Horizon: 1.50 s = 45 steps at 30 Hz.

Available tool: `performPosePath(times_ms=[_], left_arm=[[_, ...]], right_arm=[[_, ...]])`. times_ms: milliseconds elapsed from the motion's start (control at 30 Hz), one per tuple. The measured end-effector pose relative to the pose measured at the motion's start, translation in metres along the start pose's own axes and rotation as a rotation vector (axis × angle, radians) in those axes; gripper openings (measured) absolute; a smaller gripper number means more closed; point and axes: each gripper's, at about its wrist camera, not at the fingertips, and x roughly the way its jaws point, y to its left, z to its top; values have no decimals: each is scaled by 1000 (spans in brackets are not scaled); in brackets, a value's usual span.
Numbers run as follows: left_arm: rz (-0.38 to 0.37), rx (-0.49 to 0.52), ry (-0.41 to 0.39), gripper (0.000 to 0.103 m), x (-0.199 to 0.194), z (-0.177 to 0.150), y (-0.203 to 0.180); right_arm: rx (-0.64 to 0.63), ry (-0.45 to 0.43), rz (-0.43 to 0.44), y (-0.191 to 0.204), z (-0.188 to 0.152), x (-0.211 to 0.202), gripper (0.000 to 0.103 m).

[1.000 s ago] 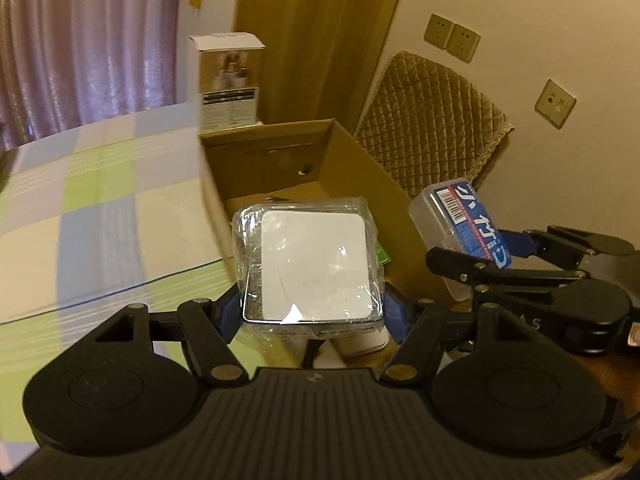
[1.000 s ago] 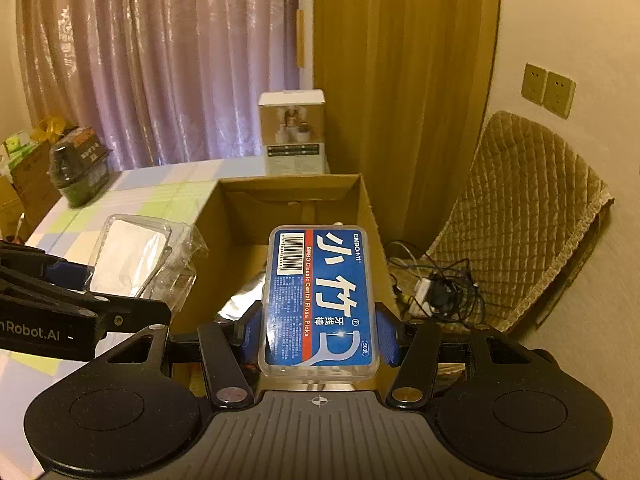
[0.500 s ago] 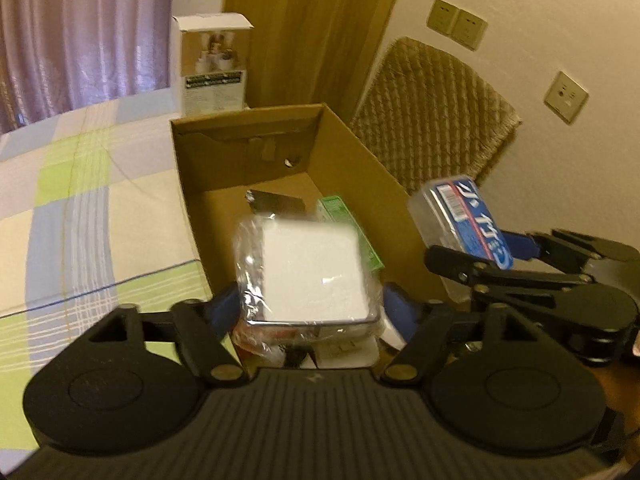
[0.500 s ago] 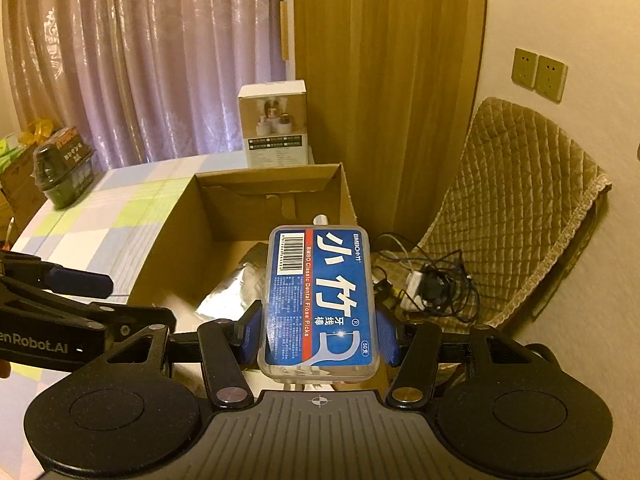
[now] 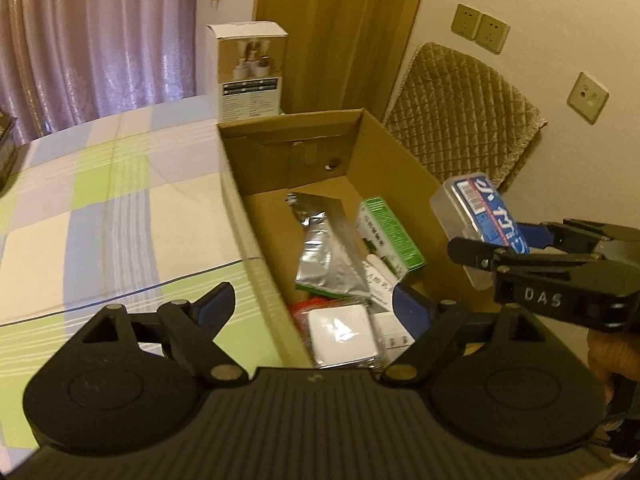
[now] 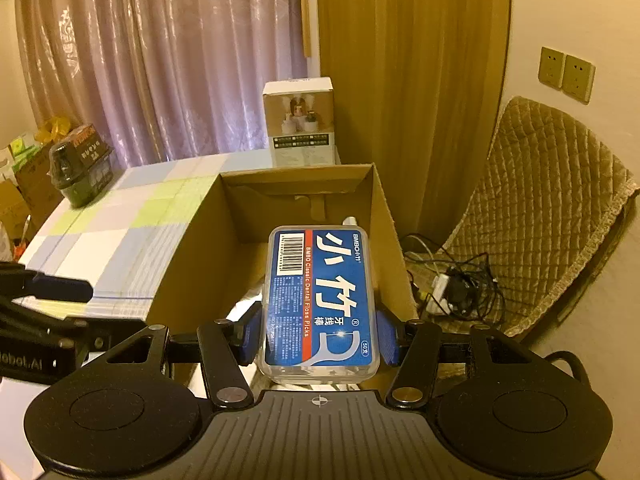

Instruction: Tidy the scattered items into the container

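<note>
Dental floss pick box [image 6: 319, 304], long axis running along the fingers, barcode end pointing away, is clamped in the right gripper [image 6: 318, 334] above the cardboard box [image 6: 386, 216]. Left gripper [image 5: 316, 308] spread wide, holding nothing, over the clear-wrapped white pack [image 5: 343, 334] lying inside.

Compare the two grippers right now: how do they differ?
The left gripper is open and holds nothing; the right gripper is shut on the floss box. The left one's fingers are spread wide over the carton's near end, above a clear-wrapped white pack lying inside; the right one's fingers press the floss box's long sides. Both point at the carton.
</note>
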Motion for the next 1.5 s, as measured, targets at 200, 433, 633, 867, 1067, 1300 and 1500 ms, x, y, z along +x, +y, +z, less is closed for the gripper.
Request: performPosePath(times_ms=[200,433,633,867,1067,1300,1500], left_arm=[[15,-3,2,89,-3,-4,8],[26,-7,-3,97,-4,-7,12],[39,-20,-25,102,-12,-9,11],[56,-64,8,102,-23,-11,7],[65,-95,12,102,-44,-22,-2],[65,-156,10,102,-70,-36,-9],[70,-175,0,102,-88,-51,-17]], right_arm=[[-14,-54,-2,5,6,2,100],[5,-60,-25,3,4,-5,100],[79,-51,-43,-1,-4,-19,100],[115,-11,-32,3,-13,-48,100],[127,16,-37,10,-24,-75,100],[118,37,-28,21,-39,-105,100],[99,54,-21,32,-51,-124,100]])
